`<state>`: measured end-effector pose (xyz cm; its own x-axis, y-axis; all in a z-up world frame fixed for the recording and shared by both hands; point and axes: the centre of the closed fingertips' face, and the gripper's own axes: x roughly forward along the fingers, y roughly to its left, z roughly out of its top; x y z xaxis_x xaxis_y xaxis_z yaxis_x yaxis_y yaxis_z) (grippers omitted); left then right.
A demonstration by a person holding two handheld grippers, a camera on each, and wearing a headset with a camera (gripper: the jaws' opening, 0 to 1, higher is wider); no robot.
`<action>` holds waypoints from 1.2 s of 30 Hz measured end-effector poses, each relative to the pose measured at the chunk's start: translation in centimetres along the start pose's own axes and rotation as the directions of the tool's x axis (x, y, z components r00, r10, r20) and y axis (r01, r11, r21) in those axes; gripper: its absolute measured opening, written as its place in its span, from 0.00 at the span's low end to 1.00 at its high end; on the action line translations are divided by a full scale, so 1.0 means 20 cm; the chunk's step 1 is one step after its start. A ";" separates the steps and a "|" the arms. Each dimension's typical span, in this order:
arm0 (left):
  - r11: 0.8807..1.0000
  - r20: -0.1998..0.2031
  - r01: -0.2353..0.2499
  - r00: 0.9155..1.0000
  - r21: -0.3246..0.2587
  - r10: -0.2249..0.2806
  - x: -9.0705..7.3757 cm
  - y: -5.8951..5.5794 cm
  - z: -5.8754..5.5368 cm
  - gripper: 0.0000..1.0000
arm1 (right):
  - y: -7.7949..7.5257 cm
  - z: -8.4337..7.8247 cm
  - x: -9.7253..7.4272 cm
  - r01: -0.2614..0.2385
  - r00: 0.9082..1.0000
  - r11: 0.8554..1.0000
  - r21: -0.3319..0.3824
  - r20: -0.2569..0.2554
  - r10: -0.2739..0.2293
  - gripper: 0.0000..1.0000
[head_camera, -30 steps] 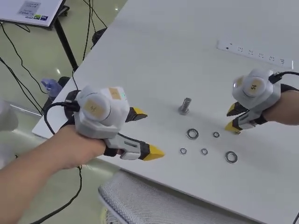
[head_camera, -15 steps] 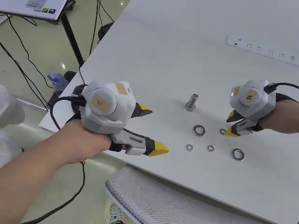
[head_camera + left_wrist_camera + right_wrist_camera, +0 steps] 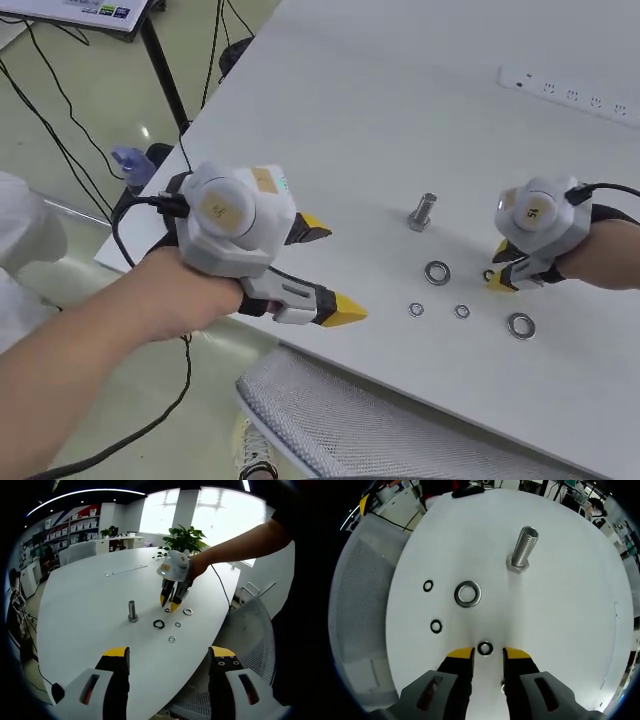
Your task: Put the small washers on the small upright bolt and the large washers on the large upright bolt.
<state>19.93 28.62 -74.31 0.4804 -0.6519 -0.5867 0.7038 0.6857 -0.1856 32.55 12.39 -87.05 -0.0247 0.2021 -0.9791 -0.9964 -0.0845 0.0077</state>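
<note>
Right gripper (image 3: pixel 487 656) is hovering low over the surface (image 3: pixel 400 110), its fingers (image 3: pixel 461 655) spread by a narrow gap and pinching nothing. A small washer (image 3: pixel 485 648) is lying flat at the mouth of that gap, centred between the tips, hole facing up. Whether a tip is touching its rim cannot be told. Being round and flat, it is offering no long axis, so the fingers are flanking it from either side. From the head view the same washer (image 3: pixel 489 275) is sitting just beside the yellow tips. The upright bolt (image 3: pixel 522 547) is standing well ahead of the fingers, slightly to the right, past a large washer (image 3: pixel 468 593); whether it is the small or the large bolt cannot be told. Left gripper (image 3: pixel 335 270) is hanging near the edge of the surface, fingers wide apart and empty, well away from the washers. The right one is far nearer, so the pickup is likely falling to it.
</note>
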 end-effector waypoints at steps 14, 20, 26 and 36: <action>1.000 0.003 -0.004 1.000 -0.006 0.004 0.00 0.02 0.00 0.62 | 0.00 0.01 0.00 0.021 1.000 1.000 0.000 0.019 -0.021 0.18; 1.000 0.001 -0.003 1.000 -0.008 0.003 0.00 0.01 -0.01 0.62 | 0.00 0.01 0.00 0.023 1.000 1.000 -0.007 0.012 -0.023 0.16; 1.000 0.000 -0.003 1.000 -0.007 0.003 0.00 0.01 -0.01 0.61 | 0.00 0.01 0.01 0.028 1.000 0.999 -0.024 0.000 -0.028 0.15; 1.000 0.005 0.002 1.000 -0.001 -0.002 0.00 0.00 0.01 0.61 | 0.00 0.00 0.00 0.033 0.999 0.999 0.013 0.001 -0.033 0.13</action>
<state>20.06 28.58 -74.18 0.4818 -0.6549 -0.5822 0.7044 0.6847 -0.1872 32.59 12.43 -87.12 0.0080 0.2059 -0.9785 -0.9976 -0.0652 -0.0219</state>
